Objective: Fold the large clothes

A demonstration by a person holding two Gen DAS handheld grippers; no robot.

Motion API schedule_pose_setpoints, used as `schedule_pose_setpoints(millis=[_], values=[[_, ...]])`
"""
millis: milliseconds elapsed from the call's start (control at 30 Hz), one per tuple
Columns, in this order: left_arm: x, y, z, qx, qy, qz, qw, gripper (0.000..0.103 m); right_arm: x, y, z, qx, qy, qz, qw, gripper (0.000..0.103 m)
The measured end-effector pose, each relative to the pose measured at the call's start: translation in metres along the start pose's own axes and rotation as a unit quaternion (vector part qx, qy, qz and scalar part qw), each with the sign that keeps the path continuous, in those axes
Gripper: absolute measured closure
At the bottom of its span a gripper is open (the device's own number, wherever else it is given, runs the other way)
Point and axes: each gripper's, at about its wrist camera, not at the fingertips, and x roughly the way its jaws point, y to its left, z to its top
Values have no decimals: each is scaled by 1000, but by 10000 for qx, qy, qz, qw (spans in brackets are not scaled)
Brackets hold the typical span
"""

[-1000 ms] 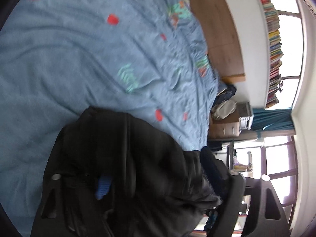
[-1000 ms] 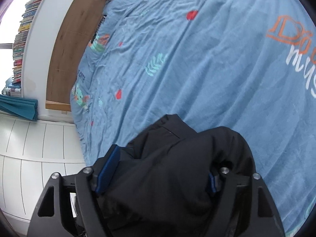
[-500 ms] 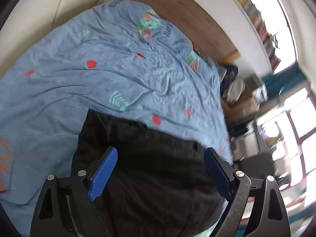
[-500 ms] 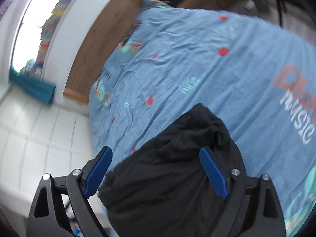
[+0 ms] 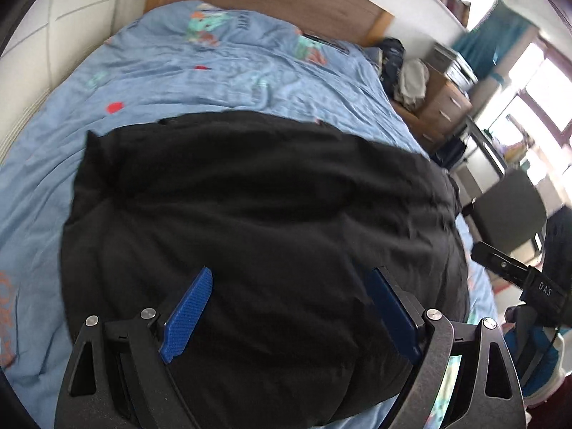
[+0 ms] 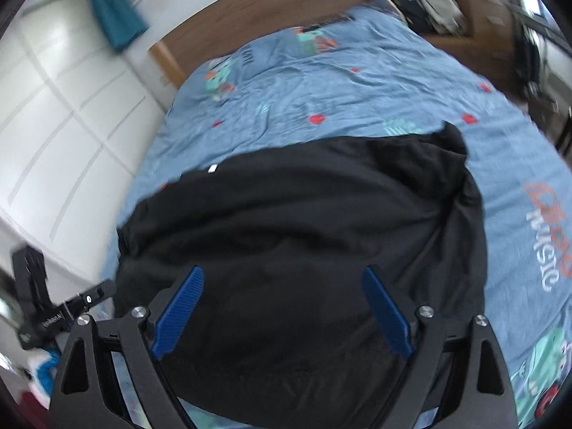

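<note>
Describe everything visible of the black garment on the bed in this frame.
The black garment is a large, soft, matte piece of clothing, lying loosely spread and rumpled on the blue printed bedspread. Its far edge runs roughly straight across the bed; one corner sticks up in a point. A small white mark shows near that edge in the right wrist view. Its type cannot be told. Both hand-held grippers, left and right, hover open above it, apparently not gripping it.

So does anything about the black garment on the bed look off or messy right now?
Somewhat: the black garment lies rumpled on the blue bedspread, and its far right corner pokes up bunched rather than flat. No damage visible.
</note>
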Motion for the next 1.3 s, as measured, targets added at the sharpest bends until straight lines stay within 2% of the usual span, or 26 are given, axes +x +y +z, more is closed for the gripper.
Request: schedule_pose_setpoints(millis=[67,233,467,867,967,1067,1167,1300], values=[[15,-8,1,247,43,166,9995,14,10,11,-8,-232,12,-65,9997,13],[46,-16,17,494,107,407,9979,14,48,16,-14,-492,300,-235,9981,13],[88,-13,51,669,368,581,9954,11,85,11,11,-570,417,-389,9967,13],[123,2,93,323,568,576,9962,6,134,2,63,-584,481,-531,9957,11],[134,8,98,176,634,580,9961,3,144,-1,74,-551,530,-548,9956,10],[151,16,97,55,782,543,9954,1,156,-9,78,-388,568,-536,9962,8],[160,19,92,23,785,519,9956,1,171,-19,73,-201,631,-546,9963,1],[171,21,93,13,809,602,9949,1,189,-27,70,-88,763,-575,9954,0]])
